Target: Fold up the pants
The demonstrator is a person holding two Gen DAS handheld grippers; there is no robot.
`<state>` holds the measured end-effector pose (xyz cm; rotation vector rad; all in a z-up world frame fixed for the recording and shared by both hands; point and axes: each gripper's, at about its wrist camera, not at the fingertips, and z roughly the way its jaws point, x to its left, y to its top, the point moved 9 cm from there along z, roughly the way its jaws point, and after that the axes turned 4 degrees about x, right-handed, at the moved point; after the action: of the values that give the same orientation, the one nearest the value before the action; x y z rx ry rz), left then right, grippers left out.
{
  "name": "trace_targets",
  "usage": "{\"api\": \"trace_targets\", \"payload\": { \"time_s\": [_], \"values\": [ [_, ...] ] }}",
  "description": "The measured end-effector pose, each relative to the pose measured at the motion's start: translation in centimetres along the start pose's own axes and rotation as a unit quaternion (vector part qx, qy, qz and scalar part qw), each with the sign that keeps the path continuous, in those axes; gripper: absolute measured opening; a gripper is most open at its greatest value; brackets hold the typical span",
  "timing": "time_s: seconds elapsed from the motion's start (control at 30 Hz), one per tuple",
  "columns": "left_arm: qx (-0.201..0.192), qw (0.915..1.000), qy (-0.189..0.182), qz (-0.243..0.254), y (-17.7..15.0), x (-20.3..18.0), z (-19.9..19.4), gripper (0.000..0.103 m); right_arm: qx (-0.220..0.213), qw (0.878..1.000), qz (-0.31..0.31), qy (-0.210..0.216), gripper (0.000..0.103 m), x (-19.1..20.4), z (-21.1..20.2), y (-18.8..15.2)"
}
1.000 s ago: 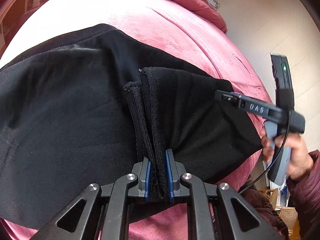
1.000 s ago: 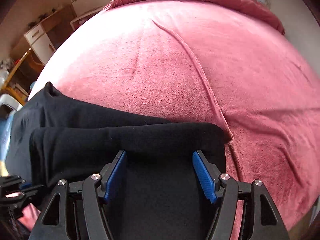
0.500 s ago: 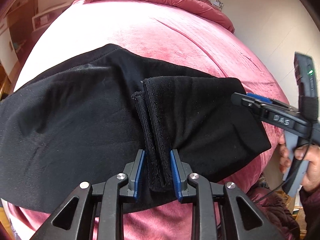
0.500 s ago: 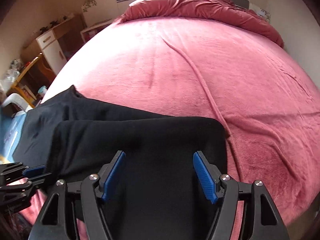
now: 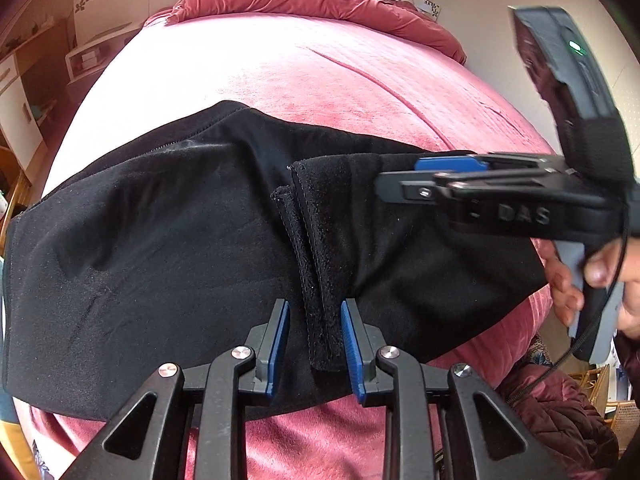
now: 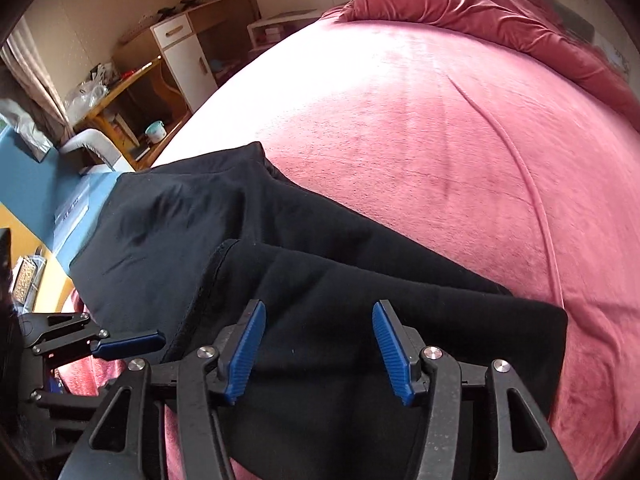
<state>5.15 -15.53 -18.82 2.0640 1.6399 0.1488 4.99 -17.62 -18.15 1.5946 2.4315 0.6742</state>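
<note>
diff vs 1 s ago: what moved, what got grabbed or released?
The left gripper let go of the hem of the black pants: it was pinched shut a second ago, and now the pads stand clear on either side. The right gripper swung in over the folded leg, jaws closing, nothing pinched yet. The pants stayed folded on the red blanket.

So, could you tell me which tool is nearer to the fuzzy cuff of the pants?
Left. The left tool straddles the cuff, pads apart; the right tool hovers beside it.
</note>
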Motion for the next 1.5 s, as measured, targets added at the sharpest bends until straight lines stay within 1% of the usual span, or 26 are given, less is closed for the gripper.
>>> {"api": "trace_targets", "payload": {
  "time_s": [0.17, 0.33, 0.4, 0.43, 0.47, 0.53, 0.57, 0.6, 0.63, 0.7, 0.73, 0.77, 0.8, 0.83, 0.87, 0.9, 0.93, 1.0, 1.03, 1.07, 1.17, 1.27, 1.33, 1.43, 1.5],
  "values": [
    [0.002, 1.0000, 0.000, -0.006, 0.1, 0.5, -0.2, 0.027, 0.021, 1.000, -0.010, -0.016, 0.057, 0.5, 2.0, 0.7],
    [0.003, 0.9998, 0.002, -0.021, 0.3, 1.5, 0.4, 0.031, 0.026, 0.999, -0.006, -0.047, 0.060, 0.0, 4.0, 1.0],
    [0.004, 0.9991, -0.010, -0.040, 0.4, 2.1, 0.1, 0.033, 0.018, 0.998, -0.003, -0.055, 0.062, 0.1, 4.1, 1.1],
    [0.004, 0.9984, -0.019, -0.053, 0.5, 2.6, -0.4, 0.036, 0.015, 0.998, 0.001, -0.055, 0.062, 0.0, 4.0, 1.2],
    [0.006, 0.9974, -0.026, -0.067, 0.4, 3.1, -0.8, 0.037, 0.011, 0.998, 0.004, -0.054, 0.062, -0.1, 3.9, 1.2],
    [0.004, 0.9920, -0.045, -0.118, 0.2, 5.2, -2.1, 0.037, 0.003, 0.998, 0.007, -0.054, 0.062, -0.2, 3.5, 1.2],
    [0.001, 0.9868, -0.054, -0.153, 0.0, 6.9, -3.1, 0.037, 0.000, 0.998, 0.007, -0.056, 0.062, -0.1, 3.2, 1.1],
    [-0.002, 0.9811, -0.056, -0.185, -0.4, 8.6, -4.0, 0.037, -0.006, 0.998, 0.006, -0.060, 0.062, 0.0, 2.8, 1.1],
    [-0.009, 0.9732, -0.060, -0.222, -0.8, 10.6, -4.9, 0.037, -0.011, 0.998, 0.006, -0.062, 0.062, 0.1, 2.3, 1.1],
    [-0.023, 0.9457, -0.062, -0.318, -2.5, 15.9, -6.8, 0.037, -0.031, 0.998, 0.012, -0.061, 0.063, 0.4, 1.1, 0.9],
    [-0.027, 0.9280, -0.061, -0.367, -3.6, 18.4, -7.6, 0.038, -0.041, 0.997, 0.017, -0.061, 0.064, 0.5, 0.4, 0.8],
    [-0.033, 0.9023, -0.062, -0.425, -5.2, 21.4, -8.4, 0.038, -0.050, 0.997, 0.022, -0.060, 0.064, 0.5, -0.1, 0.7],
    [-0.039, 0.8794, -0.062, -0.470, -6.7, 23.8, -9.0, 0.038, -0.059, 0.996, 0.028, -0.059, 0.065, 0.5, -0.7, 0.5],
    [-0.045, 0.8581, -0.061, -0.508, -8.2, 25.8, -9.4, 0.038, -0.067, 0.996, 0.033, -0.054, 0.066, 0.6, -1.2, 0.3],
    [-0.049, 0.8337, -0.058, -0.547, -9.9, 28.0, -9.8, 0.038, -0.072, 0.995, 0.039, -0.049, 0.066, 0.8, -1.8, 0.1],
    [-0.052, 0.8153, -0.056, -0.574, -11.2, 29.5, -10.1, 0.038, -0.077, 0.995, 0.045, -0.045, 0.067, 0.9, -2.2, -0.3],
    [-0.060, 0.7950, -0.056, -0.601, -12.6, 30.9, -10.3, 0.038, -0.081, 0.995, 0.049, -0.043, 0.067, 1.2, -2.6, -0.6],
    [-0.062, 0.7706, -0.058, -0.632, -14.3, 32.6, -10.2, 0.040, -0.087, 0.994, 0.055, -0.038, 0.068, 1.3, -3.3, -1.0],
    [-0.061, 0.7601, -0.061, -0.644, -15.0, 33.1, -10.0, 0.040, -0.087, 0.994, 0.058, -0.036, 0.068, 1.3, -3.5, -1.2],
    [-0.061, 0.7547, -0.067, -0.650, -15.4, 33.4, -9.6, 0.041, -0.087, 0.994, 0.061, -0.034, 0.068, 1.4, -3.6, -1.4],
    [-0.049, 0.7450, -0.079, -0.661, -15.5, 33.5, -7.9, 0.041, -0.082, 0.994, 0.062, -0.032, 0.069, 1.6, -3.8, -2.0],
    [-0.051, 0.7435, -0.084, -0.661, -14.9, 33.8, -6.7, 0.039, -0.073, 0.995, 0.063, -0.034, 0.069, 1.7, -3.5, -2.9],
    [-0.055, 0.7447, -0.095, -0.658, -14.8, 33.8, -6.6, 0.039, -0.065, 0.995, 0.068, -0.033, 0.069, 1.6, -3.2, -3.4],
    [-0.052, 0.7440, -0.100, -0.659, -14.5, 33.8, -5.9, 0.039, -0.057, 0.995, 0.077, -0.033, 0.069, 1.6, -2.9, -4.2],
    [-0.057, 0.7453, -0.106, -0.656, -14.2, 33.8, -5.7, 0.035, -0.054, 0.995, 0.080, -0.033, 0.069, 1.6, -2.8, -4.4]
  ]
}}
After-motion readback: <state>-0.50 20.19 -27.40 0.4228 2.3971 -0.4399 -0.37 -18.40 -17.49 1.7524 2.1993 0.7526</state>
